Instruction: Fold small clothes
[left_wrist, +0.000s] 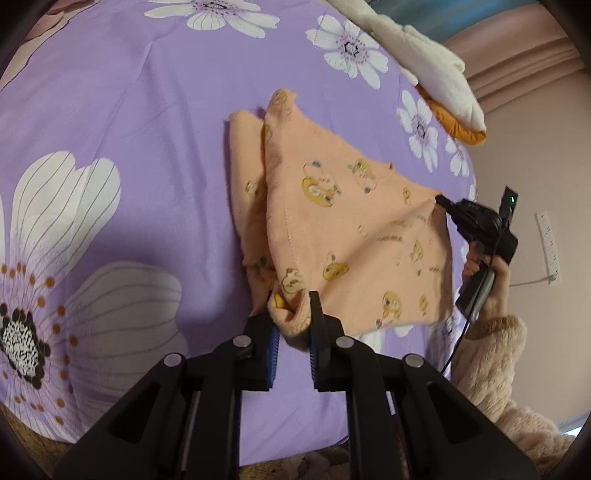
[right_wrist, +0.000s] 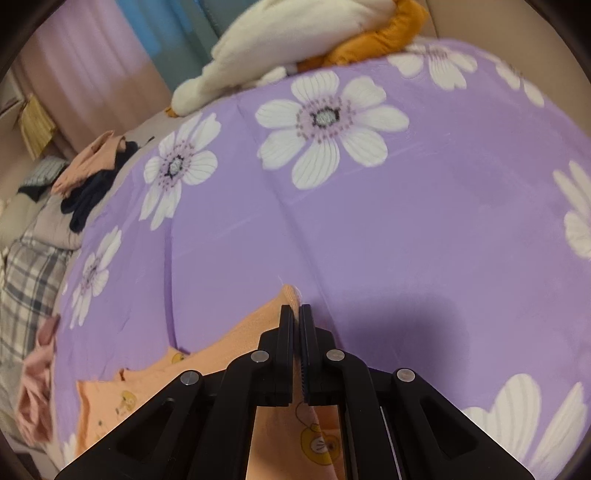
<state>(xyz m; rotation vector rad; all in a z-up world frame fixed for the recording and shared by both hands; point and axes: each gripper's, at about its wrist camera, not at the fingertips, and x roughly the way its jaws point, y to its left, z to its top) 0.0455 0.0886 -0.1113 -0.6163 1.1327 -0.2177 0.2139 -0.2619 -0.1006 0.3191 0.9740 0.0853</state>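
Observation:
A small peach garment (left_wrist: 332, 221) printed with yellow cartoon animals lies partly lifted over the purple flowered bedspread (left_wrist: 129, 129). My left gripper (left_wrist: 291, 297) is shut on a bunched hem at the garment's near end. In the left wrist view my right gripper (left_wrist: 441, 199) pinches the garment's right corner, so the cloth is stretched between the two. In the right wrist view my right gripper (right_wrist: 295, 307) is shut on that peach corner, with the garment (right_wrist: 229, 354) trailing down to the left over the bedspread (right_wrist: 406, 240). A folded layer lies under the lifted part.
A white and orange plush blanket (left_wrist: 436, 62) (right_wrist: 295, 48) sits at the far edge of the bed. Dark and peach clothes (right_wrist: 92, 173) are piled at the left, with a pink garment (right_wrist: 33, 387) and plaid bedding (right_wrist: 29, 277). A fuzzy sleeve (left_wrist: 491, 354) holds the right gripper.

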